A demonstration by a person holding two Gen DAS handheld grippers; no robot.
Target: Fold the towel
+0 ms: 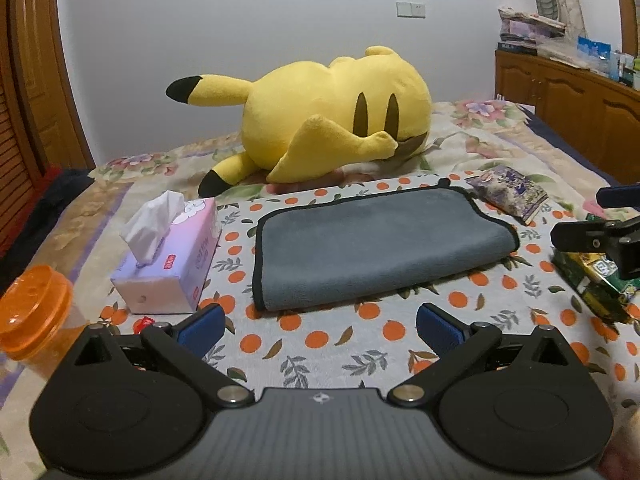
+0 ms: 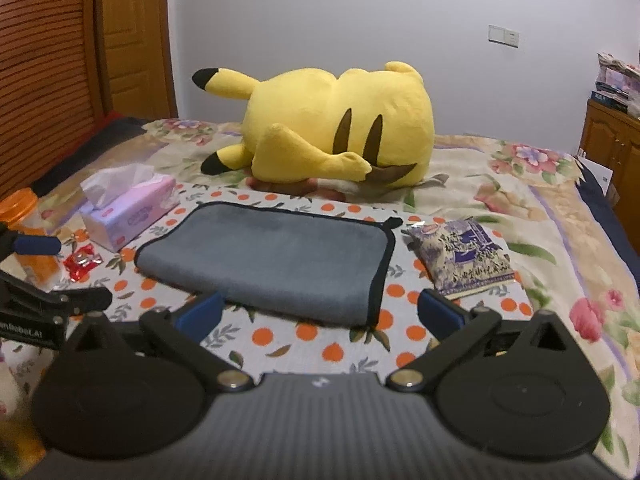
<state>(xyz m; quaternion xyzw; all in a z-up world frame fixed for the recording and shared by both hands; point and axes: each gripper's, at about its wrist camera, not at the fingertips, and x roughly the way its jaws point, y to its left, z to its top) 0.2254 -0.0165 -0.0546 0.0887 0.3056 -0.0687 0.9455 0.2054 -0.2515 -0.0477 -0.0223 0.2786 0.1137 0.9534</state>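
Note:
A grey towel [image 1: 372,246] with black edging lies folded flat on the orange-dotted cloth; it also shows in the right wrist view [image 2: 276,258]. My left gripper [image 1: 320,326] is open and empty, just in front of the towel's near edge. My right gripper [image 2: 318,312] is open and empty, its fingers at the towel's near right corner. The right gripper shows at the right edge of the left wrist view [image 1: 596,236], and the left gripper at the left edge of the right wrist view [image 2: 44,276].
A yellow plush [image 1: 332,120] lies behind the towel. A tissue box [image 1: 168,256] and orange-lidded jar [image 1: 32,316] sit left. A purple snack pack [image 2: 464,258] lies right, a green packet [image 1: 596,284] near it, a red candy [image 2: 82,262] left. A wooden cabinet [image 1: 568,92] stands far right.

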